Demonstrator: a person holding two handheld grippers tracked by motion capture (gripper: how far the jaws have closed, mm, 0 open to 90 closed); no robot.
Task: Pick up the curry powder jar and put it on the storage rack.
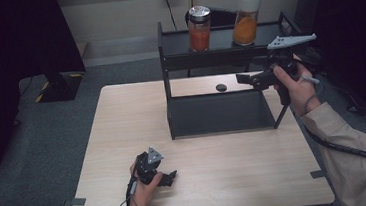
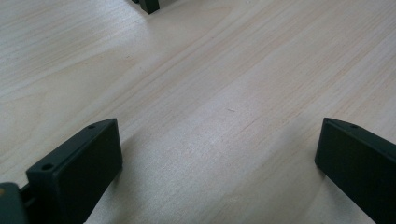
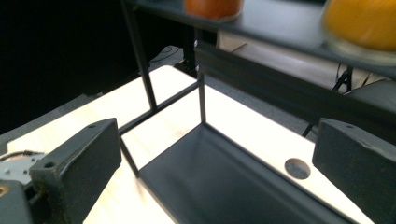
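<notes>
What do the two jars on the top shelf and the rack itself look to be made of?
Left jar: clear glass or plastic, since its red contents show through; shiny, metal-looking lid. Right jar: clear too, orange contents, matte white lid, probably plastic. Rack: thin black rods and flat shelves, most likely painted metal with a matte finish.

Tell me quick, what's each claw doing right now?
Left claw: open, holding nothing, low over the table.
Right claw: open, holding nothing, raised beside the black rack.
</notes>
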